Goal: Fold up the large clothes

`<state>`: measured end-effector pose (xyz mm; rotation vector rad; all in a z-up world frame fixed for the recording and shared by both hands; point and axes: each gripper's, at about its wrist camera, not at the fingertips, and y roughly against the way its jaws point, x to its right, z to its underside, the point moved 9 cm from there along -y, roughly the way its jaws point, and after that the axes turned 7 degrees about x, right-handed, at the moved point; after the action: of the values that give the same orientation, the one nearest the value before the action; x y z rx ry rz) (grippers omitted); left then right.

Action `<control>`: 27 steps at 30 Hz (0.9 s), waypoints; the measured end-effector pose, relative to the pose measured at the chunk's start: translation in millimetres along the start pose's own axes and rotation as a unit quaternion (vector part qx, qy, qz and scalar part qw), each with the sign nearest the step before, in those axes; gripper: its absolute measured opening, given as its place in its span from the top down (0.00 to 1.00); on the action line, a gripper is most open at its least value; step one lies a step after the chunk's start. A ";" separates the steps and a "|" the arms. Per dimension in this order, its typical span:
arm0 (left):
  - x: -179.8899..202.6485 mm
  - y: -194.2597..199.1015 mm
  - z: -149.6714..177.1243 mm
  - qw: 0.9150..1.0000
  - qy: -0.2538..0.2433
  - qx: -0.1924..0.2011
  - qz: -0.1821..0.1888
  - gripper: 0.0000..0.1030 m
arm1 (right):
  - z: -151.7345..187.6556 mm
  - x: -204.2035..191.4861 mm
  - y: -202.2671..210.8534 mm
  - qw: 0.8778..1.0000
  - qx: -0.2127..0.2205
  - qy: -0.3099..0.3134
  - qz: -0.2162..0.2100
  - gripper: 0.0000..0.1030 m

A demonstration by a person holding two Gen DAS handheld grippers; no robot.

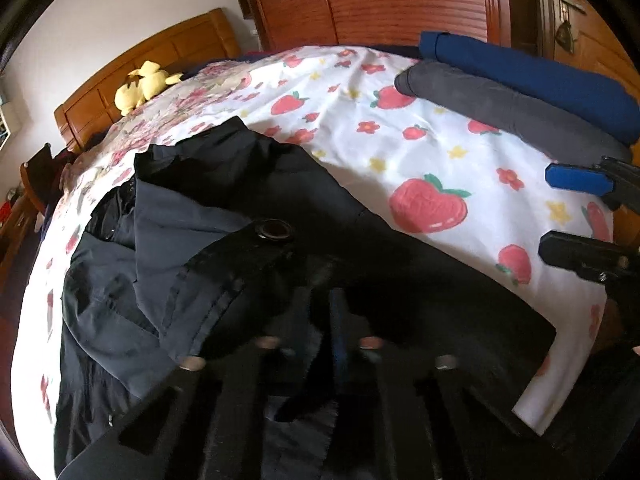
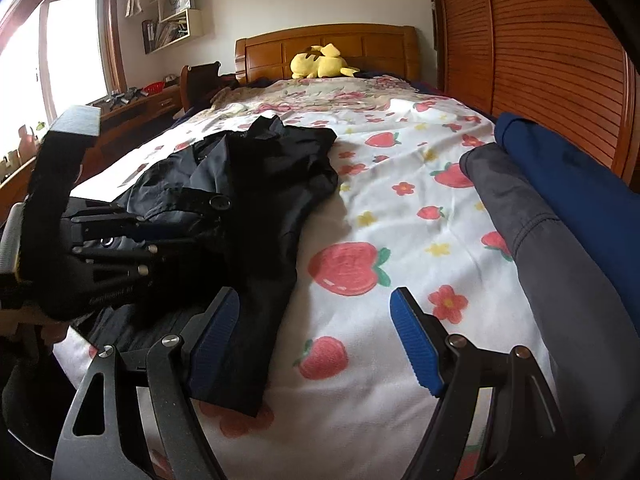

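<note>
Black jacket (image 2: 256,184) lies rumpled on the strawberry bedsheet (image 2: 384,208), around 9 o'clock of bed centre. Left gripper (image 1: 332,320) has its jaws clenched on the jacket's near edge. Right gripper (image 2: 316,344) hangs released over the sheet; folded clothes (image 2: 560,216) at 3 o'clock.

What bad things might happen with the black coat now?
1. The left gripper is shut on the coat near its edge; a thin pinch might slip when lifted.
2. The coat is bunched on its far side, so folding now might trap wrinkles.
3. The right gripper is open, one jaw over the sheet; it might grab sheet too.
</note>
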<state>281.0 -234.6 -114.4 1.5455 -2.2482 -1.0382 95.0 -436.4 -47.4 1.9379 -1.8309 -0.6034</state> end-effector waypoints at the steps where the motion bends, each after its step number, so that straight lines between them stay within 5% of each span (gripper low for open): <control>1: -0.6 1.5 -1.2 1.000 -0.009 0.003 -0.005 0.97 | -0.7 -0.1 0.0 1.000 0.001 -0.001 -0.002 0.24; 10: -45.6 63.2 -7.6 0.995 0.042 0.083 -0.040 0.98 | -11.4 -26.2 -9.9 1.000 0.003 0.019 -0.022 0.24; 13: -72.9 87.6 -0.1 0.991 0.048 0.101 -0.080 0.98 | -15.3 -37.4 -16.7 0.999 0.003 0.027 -0.027 0.24; 27: -178.8 102.2 62.9 0.972 0.127 0.074 -0.181 0.98 | -30.2 -91.5 -61.2 0.997 -0.012 0.053 -0.047 0.24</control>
<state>248.1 -29.7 -56.7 2.0770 -1.9510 -0.7115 158.2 -341.6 -53.9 2.0089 -1.6701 -0.5390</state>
